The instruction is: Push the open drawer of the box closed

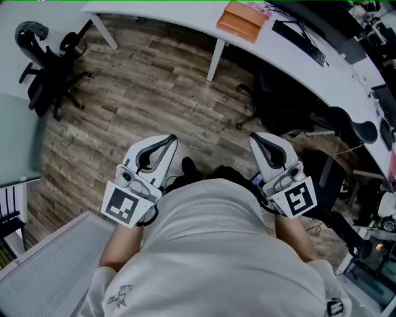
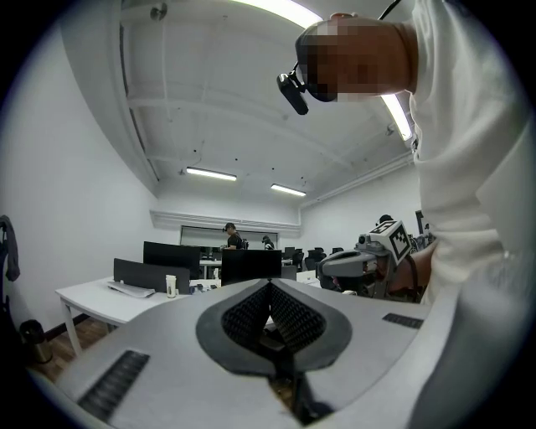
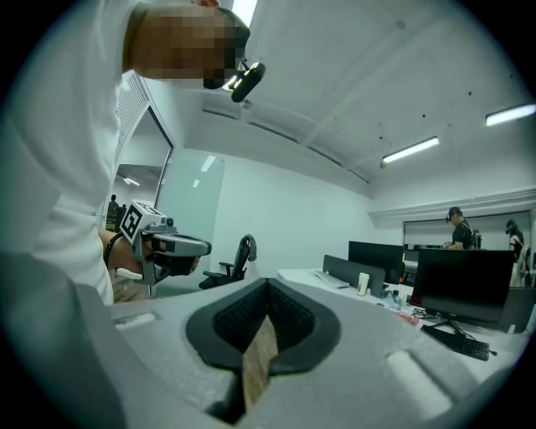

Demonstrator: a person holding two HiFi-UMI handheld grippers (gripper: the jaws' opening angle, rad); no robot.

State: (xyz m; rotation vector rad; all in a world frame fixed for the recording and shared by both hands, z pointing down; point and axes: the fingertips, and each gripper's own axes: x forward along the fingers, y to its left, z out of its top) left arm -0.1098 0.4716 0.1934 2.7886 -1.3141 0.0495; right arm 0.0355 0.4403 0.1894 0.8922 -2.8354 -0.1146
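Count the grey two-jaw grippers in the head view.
2. The grey left gripper is held before the person's waist at left, the right gripper at right; none seems hidden.

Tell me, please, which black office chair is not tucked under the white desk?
The chair at far left, out on open floor; the others sit under the desk.

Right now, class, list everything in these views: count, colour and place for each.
plank wood floor: one, brown-grey, under the person
long curved desk: one, white, top of head view
flat rectangular box: one, orange, on that desk
computer keyboard: one, black, right of the box
swivel office chairs: at least two, black, top left and by the desk
person's shirt: one, white, bottom centre
left tongs: one, white-grey, shut, empty
right tongs: one, white-grey, shut, empty
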